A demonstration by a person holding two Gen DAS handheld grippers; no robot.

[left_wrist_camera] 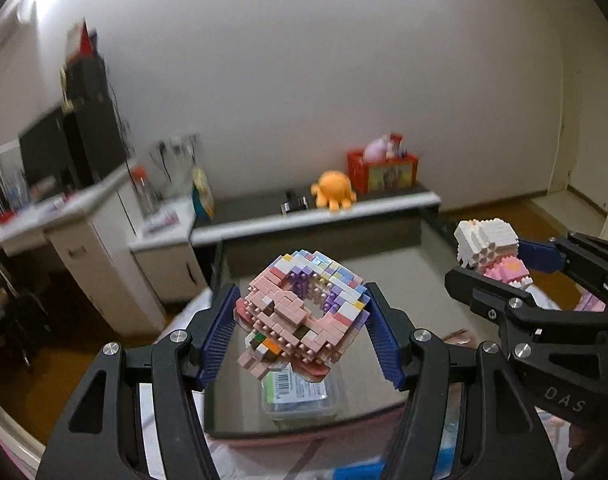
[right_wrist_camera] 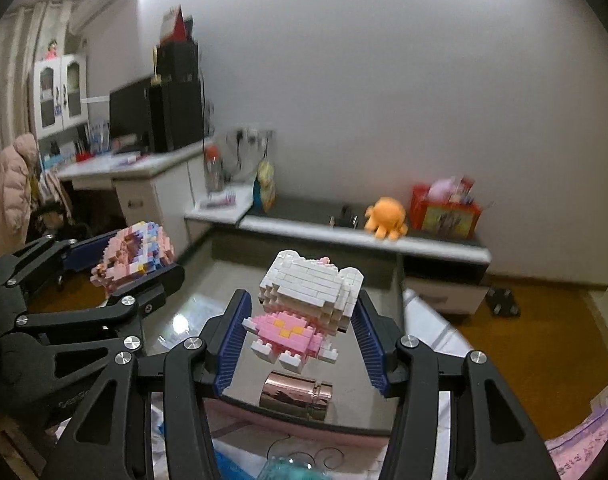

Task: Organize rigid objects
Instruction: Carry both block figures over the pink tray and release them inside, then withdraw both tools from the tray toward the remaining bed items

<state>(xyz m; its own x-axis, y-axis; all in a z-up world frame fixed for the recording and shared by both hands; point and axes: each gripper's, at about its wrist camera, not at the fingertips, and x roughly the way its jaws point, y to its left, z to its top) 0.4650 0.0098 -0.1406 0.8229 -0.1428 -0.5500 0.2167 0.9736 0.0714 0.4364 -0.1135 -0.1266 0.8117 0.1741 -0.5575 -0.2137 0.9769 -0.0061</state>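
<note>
My left gripper is shut on a pink and purple brick figure and holds it in the air above a glass tabletop. It also shows in the right wrist view. My right gripper is shut on a white and pink brick cat figure, also held above the glass. That figure shows at the right of the left wrist view, with the right gripper around it.
A clear plastic box with a barcode label lies on the glass under the left figure. A shiny pink metal cylinder lies under the right figure. A low shelf behind holds an orange plush and a red box. A desk stands at left.
</note>
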